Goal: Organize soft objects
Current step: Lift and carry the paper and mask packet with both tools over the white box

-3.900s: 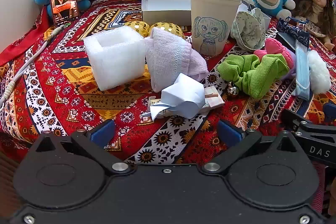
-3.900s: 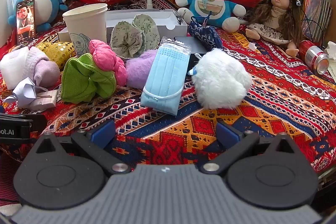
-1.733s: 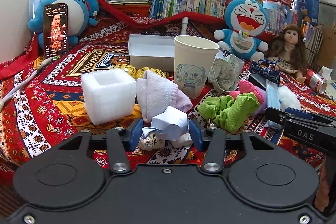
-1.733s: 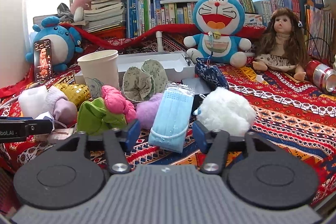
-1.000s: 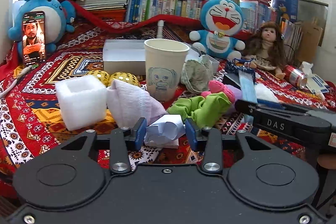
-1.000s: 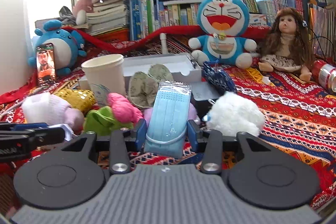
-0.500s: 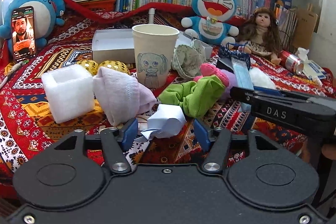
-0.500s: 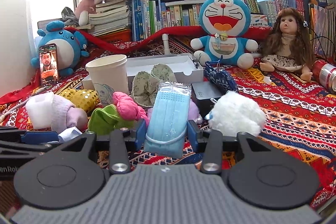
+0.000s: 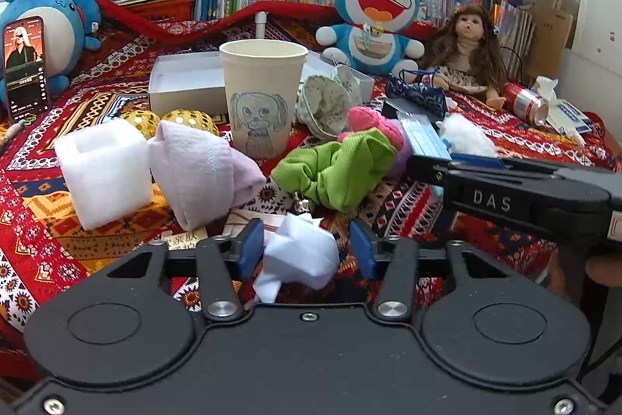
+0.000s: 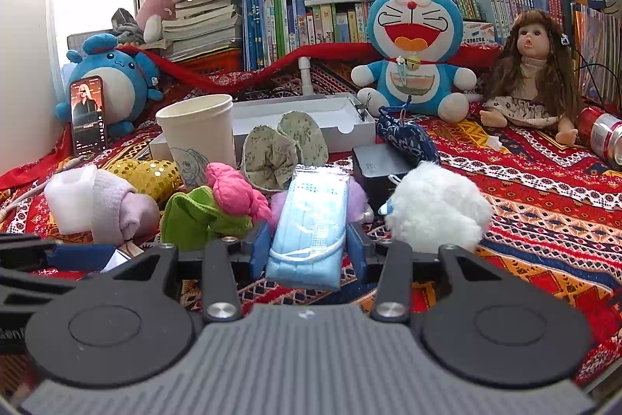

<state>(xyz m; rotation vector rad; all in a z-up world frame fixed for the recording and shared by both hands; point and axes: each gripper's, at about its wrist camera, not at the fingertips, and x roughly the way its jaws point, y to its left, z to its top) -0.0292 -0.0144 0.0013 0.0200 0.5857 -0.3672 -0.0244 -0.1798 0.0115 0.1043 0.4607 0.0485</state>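
Tissue [image 9: 301,255] hides behind left jaws; mask [image 10: 311,220] overlaps purple fluff [image 10: 278,201].

Both wrist views low, close, facing the bookshelf, sharing the paper cup [image 9: 261,96] [image 10: 198,139]

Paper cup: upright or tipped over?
Upright. The paper cup stands on its base on the patterned cloth, open rim facing up, dog drawing right way up. Its contents cannot be seen.
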